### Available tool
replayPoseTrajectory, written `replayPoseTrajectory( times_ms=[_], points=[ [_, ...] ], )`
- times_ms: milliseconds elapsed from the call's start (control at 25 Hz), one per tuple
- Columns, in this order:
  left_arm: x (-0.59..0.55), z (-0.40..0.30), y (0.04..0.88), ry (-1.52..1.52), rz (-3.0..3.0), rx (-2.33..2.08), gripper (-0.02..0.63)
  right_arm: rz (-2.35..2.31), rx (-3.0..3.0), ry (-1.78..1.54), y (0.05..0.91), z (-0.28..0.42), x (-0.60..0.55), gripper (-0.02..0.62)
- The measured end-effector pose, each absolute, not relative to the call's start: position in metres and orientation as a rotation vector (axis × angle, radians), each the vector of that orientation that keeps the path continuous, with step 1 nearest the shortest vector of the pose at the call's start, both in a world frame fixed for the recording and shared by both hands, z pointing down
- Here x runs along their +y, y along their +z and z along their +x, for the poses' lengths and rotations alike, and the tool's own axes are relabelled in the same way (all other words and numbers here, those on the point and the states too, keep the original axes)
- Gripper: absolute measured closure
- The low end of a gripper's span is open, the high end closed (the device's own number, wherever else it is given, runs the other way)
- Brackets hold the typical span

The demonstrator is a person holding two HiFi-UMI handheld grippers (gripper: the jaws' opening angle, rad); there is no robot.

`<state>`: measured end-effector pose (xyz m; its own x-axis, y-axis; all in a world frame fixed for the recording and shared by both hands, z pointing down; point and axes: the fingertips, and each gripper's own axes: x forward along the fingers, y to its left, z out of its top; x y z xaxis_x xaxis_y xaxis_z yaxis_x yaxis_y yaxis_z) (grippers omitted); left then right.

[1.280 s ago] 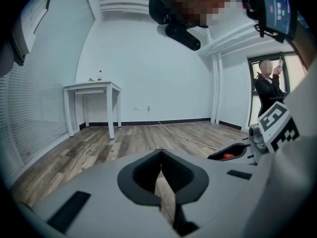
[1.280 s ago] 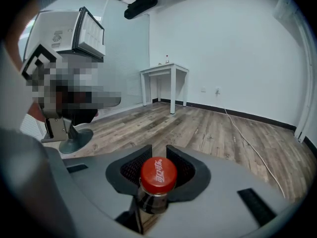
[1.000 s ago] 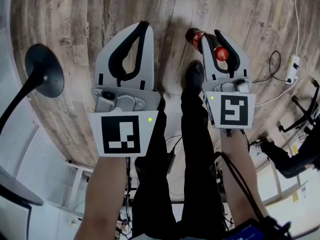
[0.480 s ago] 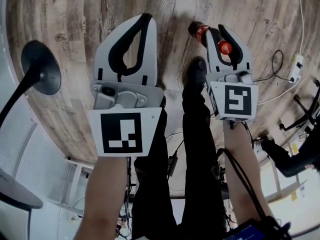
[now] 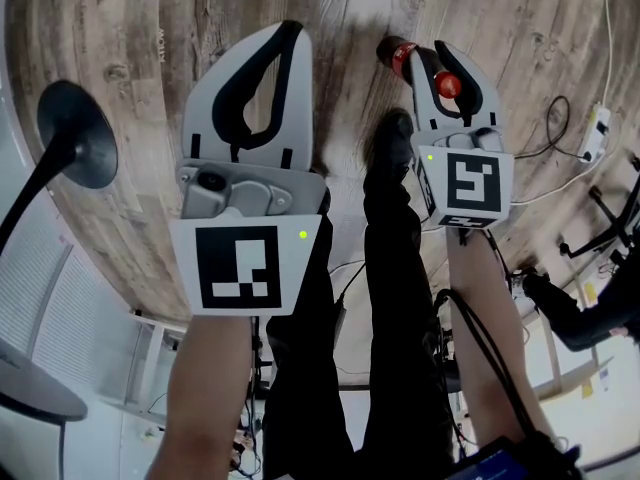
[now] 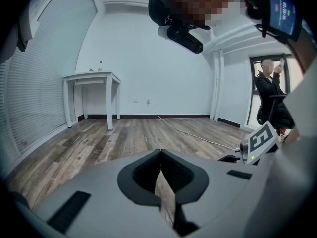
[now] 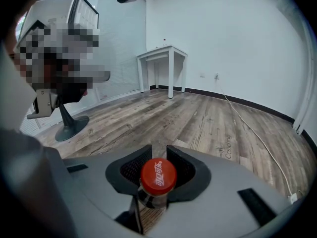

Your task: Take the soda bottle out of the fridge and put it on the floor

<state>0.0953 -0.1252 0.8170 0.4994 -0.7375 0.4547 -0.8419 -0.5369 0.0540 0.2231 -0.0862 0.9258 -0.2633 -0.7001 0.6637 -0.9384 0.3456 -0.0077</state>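
The soda bottle [image 5: 398, 56], dark with a red label and a red cap [image 7: 158, 175], hangs over the wooden floor [image 5: 250, 8] in my right gripper [image 5: 437, 53]. The jaws are shut on its neck just below the cap. In the right gripper view the cap sits right behind the jaw tips of the right gripper [image 7: 158, 150], and the body below is hidden. Whether the bottle's base touches the floor I cannot tell. My left gripper [image 5: 290, 32] hovers to the left, shut with nothing in it; its tips meet in the left gripper [image 6: 161, 153] view.
A black round stand base [image 5: 75, 133] rests on the floor at the left. A shoe [image 5: 390, 143] and dark trouser legs are between the grippers. A power strip [image 5: 595, 128] with cables lies at the right. A white table [image 6: 91, 78] stands by the far wall.
Both grippers have sunk toward the floor, the right one more, still holding the bottle. The jaws look unchanged.
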Motion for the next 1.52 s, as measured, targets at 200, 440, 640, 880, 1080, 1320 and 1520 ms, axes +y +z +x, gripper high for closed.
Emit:
replayPoseTrajectory(
  times_ms=[200,440,640,880,1080,1320,1520],
  points=[
    [-0.126,0.097,0.825,0.574,2.478,-1.322,0.589,1.405,-2.034,0.559,0.938,0.225,-0.089,0.488],
    [-0.128,0.1,0.831,0.573,2.468,-1.318,0.589,1.392,-2.024,0.58,0.952,0.224,-0.091,0.486],
    [-0.133,0.101,0.83,0.563,2.47,-1.324,0.589,1.344,-2.024,0.597,0.966,0.218,-0.089,0.479],
    [-0.132,0.102,0.827,0.548,2.475,-1.321,0.589,1.339,-2.047,0.557,0.958,0.21,-0.093,0.491],
    [-0.131,0.102,0.823,0.541,2.473,-1.316,0.589,1.332,-2.036,0.513,0.955,0.208,-0.105,0.495],
    [-0.131,0.101,0.816,0.534,2.485,-1.313,0.589,1.336,-2.017,0.51,0.955,0.211,-0.1,0.471],
    [-0.133,0.096,0.81,0.529,2.485,-1.334,0.589,1.352,-2.033,0.495,0.946,0.209,-0.104,0.468]
  ],
)
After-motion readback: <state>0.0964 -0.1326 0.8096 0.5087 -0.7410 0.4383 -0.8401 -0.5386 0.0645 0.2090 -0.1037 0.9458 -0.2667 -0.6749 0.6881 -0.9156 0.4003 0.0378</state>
